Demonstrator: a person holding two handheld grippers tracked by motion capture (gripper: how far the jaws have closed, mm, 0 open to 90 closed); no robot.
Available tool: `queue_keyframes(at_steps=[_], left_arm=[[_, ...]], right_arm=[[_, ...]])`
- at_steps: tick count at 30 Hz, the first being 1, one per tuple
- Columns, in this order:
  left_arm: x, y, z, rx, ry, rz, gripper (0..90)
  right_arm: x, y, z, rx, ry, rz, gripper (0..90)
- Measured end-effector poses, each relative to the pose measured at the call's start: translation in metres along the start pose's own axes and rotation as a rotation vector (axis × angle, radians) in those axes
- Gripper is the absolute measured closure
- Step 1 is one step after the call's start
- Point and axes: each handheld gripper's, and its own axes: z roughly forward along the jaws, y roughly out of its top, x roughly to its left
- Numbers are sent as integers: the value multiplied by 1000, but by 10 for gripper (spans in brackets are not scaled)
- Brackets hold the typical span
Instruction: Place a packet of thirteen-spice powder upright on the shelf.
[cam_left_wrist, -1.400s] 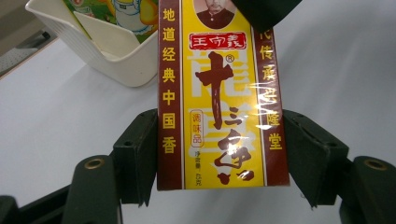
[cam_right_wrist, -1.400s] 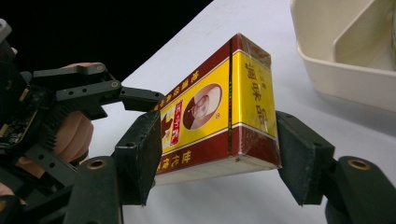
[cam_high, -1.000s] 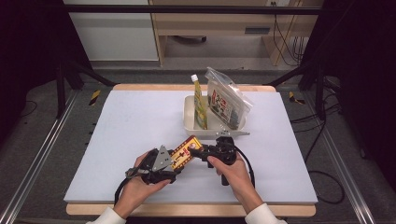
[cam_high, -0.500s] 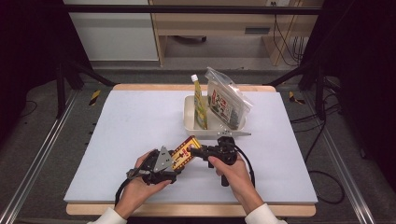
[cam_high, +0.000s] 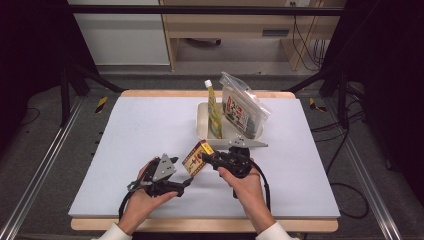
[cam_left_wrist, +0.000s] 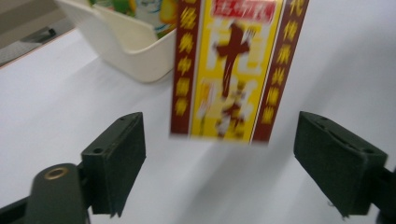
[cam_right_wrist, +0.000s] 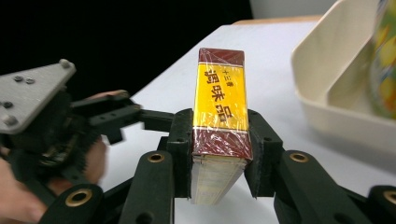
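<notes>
The right tool (cam_right_wrist: 218, 154) is clamping the yellow seasoning box (cam_right_wrist: 219, 112); the left tool (cam_left_wrist: 236, 163), jaws just widening, is releasing it. Carry it level toward the cream bin (cam_high: 204, 125) at one o'clock.

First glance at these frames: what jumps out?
The yellow-and-maroon box, clamped in the right tool above the white table's near middle. The left tool beside it has just been opening; the box stands between its jaws untouched. Behind sits a cream tray holding a bottle and a clear pouch.
</notes>
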Motion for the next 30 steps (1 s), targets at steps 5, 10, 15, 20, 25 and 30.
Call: queue_keyframes(at_steps=[5, 10, 15, 20, 25, 30], left_arm=[[16, -19, -25, 33, 47, -60, 117], [34, -36, -64, -23, 141, -93, 126], [45, -43, -76, -9, 178, -102, 124], [48, -45, -72, 25, 182, -96, 124], [47, -46, -68, 52, 184, -82, 124], [47, -46, -67, 54, 182, -85, 124]], right_arm=[[6, 9, 0, -25, -71, -38, 677], [14, 23, 10, -36, -127, -64, 678], [24, 34, 18, -44, -211, -110, 678], [34, 49, 29, -48, -277, -125, 678], [40, 62, 36, -105, -351, -141, 678], [36, 68, 42, -167, -382, -109, 679]])
